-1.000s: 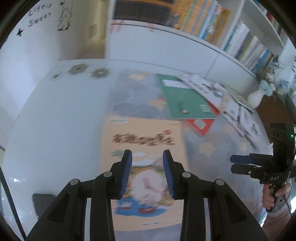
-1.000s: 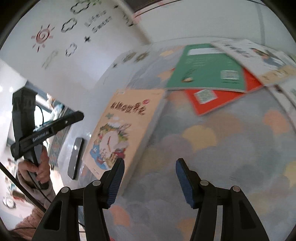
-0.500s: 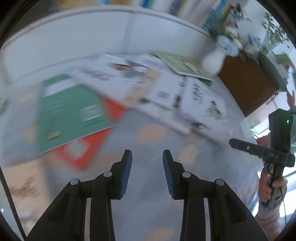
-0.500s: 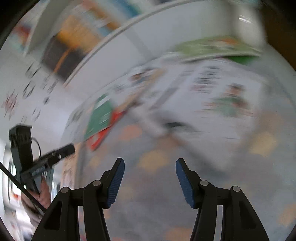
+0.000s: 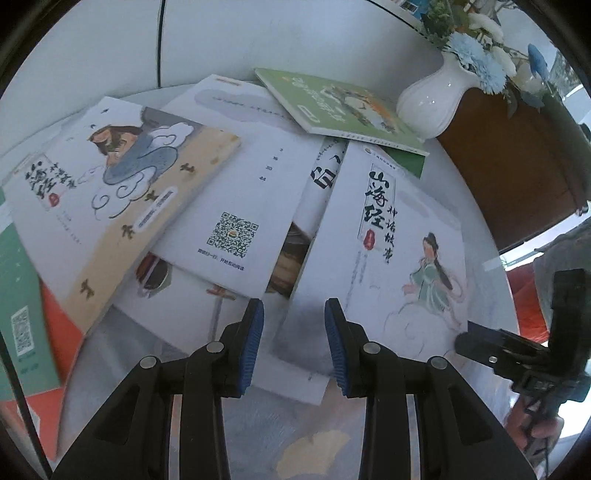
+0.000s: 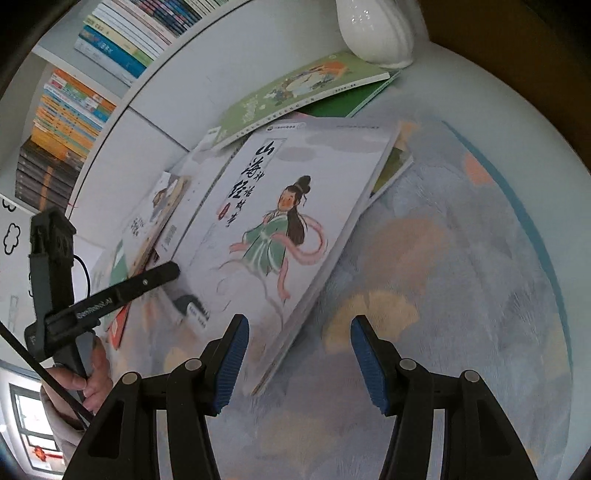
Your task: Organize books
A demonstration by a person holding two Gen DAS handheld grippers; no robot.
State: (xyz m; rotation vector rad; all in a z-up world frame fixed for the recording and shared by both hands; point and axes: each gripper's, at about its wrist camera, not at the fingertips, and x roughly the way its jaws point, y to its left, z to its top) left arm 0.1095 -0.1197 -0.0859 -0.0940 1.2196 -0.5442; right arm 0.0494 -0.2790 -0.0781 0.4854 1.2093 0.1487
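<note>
Several books lie overlapping on a pastel-patterned table. A white book with a green-robed figure (image 5: 399, 251) (image 6: 280, 221) lies on top at the right of the pile. My left gripper (image 5: 293, 343) hovers over that book's near left corner, its blue pads narrowly apart and nothing between them. My right gripper (image 6: 301, 362) stands open above the same book's near right corner, which lies below the gap. Beside it are a white back cover with a QR code (image 5: 243, 192), a beige cloud-picture book (image 5: 122, 184) and a green book (image 5: 343, 107) (image 6: 295, 88).
A white vase (image 5: 432, 99) (image 6: 376, 29) with blue flowers stands behind the green book. Green and red books (image 5: 18, 295) lie at the far left. A white bookshelf (image 6: 74, 110) runs behind the table, and a brown cabinet (image 5: 517, 166) is at the right. A hand holds each gripper.
Both views have swung right, away from the orange picture book and the green and red books, to the pile of white books near the vase. The jaw gaps look unchanged.
</note>
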